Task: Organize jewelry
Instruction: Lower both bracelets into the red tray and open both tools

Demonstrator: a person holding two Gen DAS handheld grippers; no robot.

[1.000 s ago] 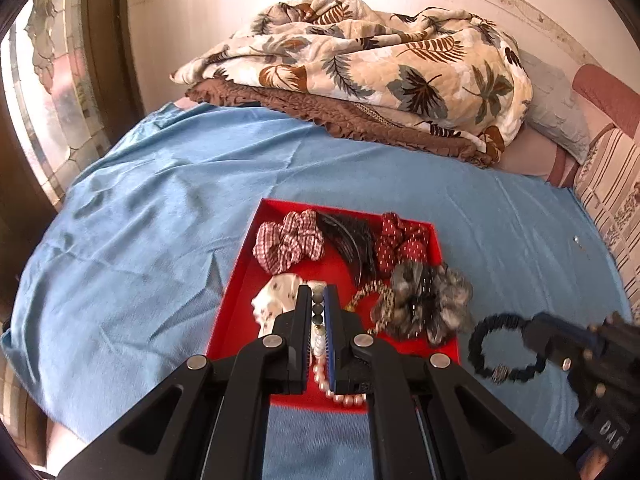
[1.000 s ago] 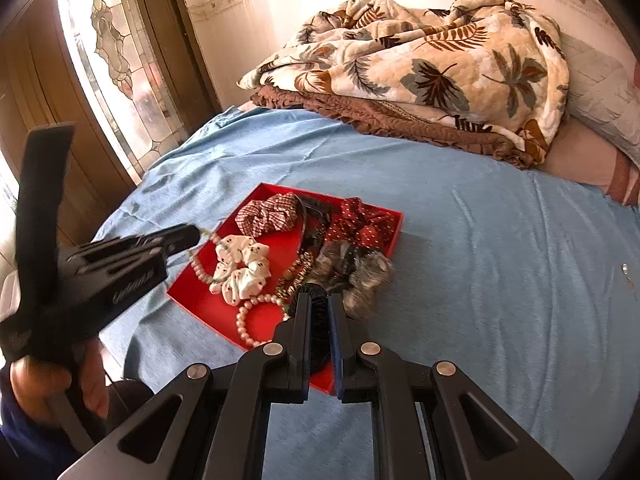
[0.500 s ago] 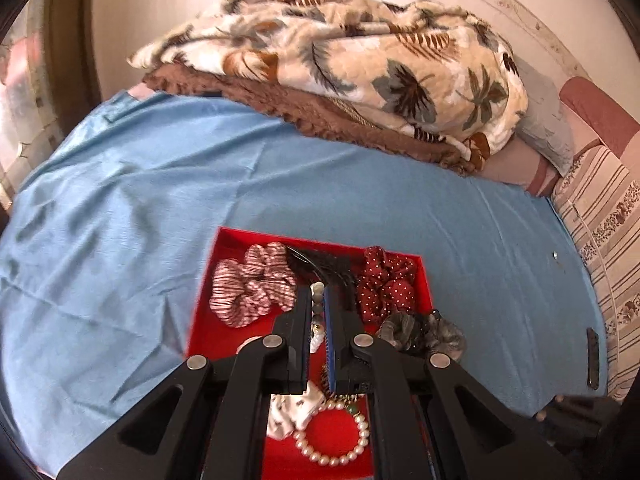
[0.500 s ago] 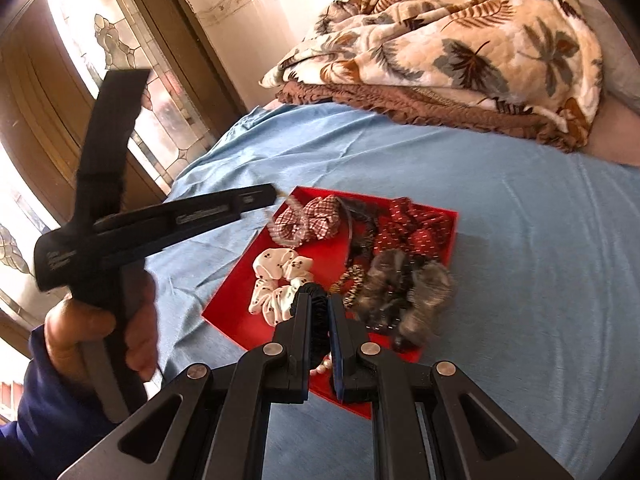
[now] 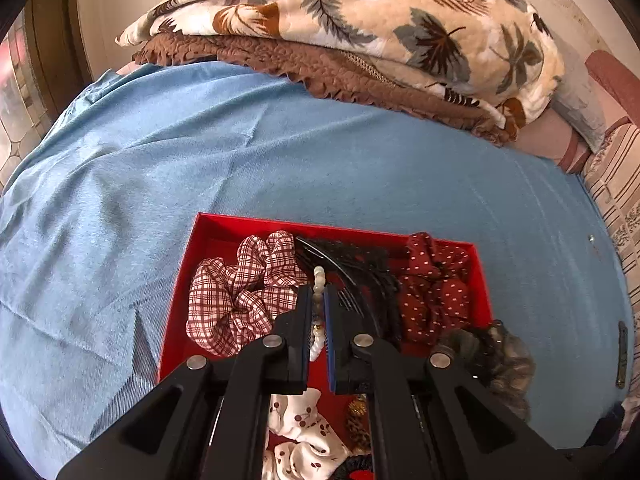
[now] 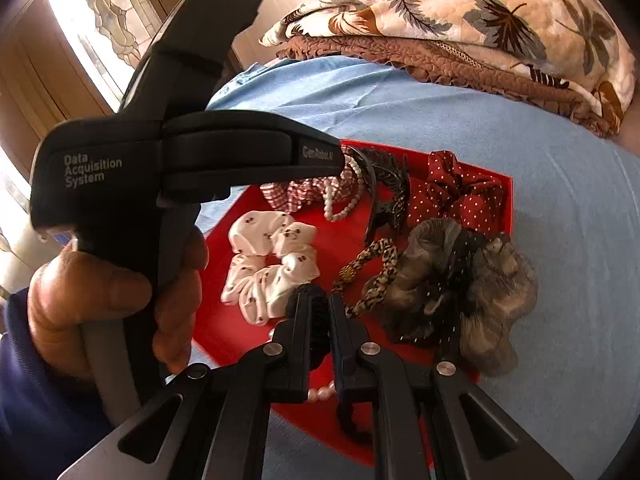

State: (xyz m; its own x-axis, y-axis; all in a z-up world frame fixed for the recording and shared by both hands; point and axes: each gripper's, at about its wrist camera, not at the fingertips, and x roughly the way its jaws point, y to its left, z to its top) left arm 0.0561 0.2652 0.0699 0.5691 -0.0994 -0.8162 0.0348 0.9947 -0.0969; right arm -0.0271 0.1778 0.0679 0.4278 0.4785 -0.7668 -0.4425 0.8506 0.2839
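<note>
A red tray (image 5: 182, 280) lies on the blue bed sheet and holds scrunchies, a black claw clip (image 5: 360, 276) and a leopard band (image 6: 380, 264). My left gripper (image 5: 318, 294) is shut on a white pearl bracelet (image 5: 319, 276) and holds it above the tray's far half; in the right wrist view (image 6: 344, 156) the pearls (image 6: 344, 208) hang from it in a loop. My right gripper (image 6: 318, 300) is shut on a black beaded bracelet (image 6: 316, 316) over the tray's near edge (image 6: 304, 412).
In the tray lie a plaid scrunchie (image 5: 236, 292), a red dotted scrunchie (image 5: 436, 284), a white cherry-print scrunchie (image 6: 268, 268) and a grey fuzzy scrunchie (image 6: 464, 284) that overhangs the right rim. A folded leaf-print blanket (image 5: 360, 20) lies at the far end. A window is at left.
My left gripper has lifted the pearl bracelet and carried it forward over the tray's far half. My right gripper has moved in over the tray's near edge with the black bracelet.
</note>
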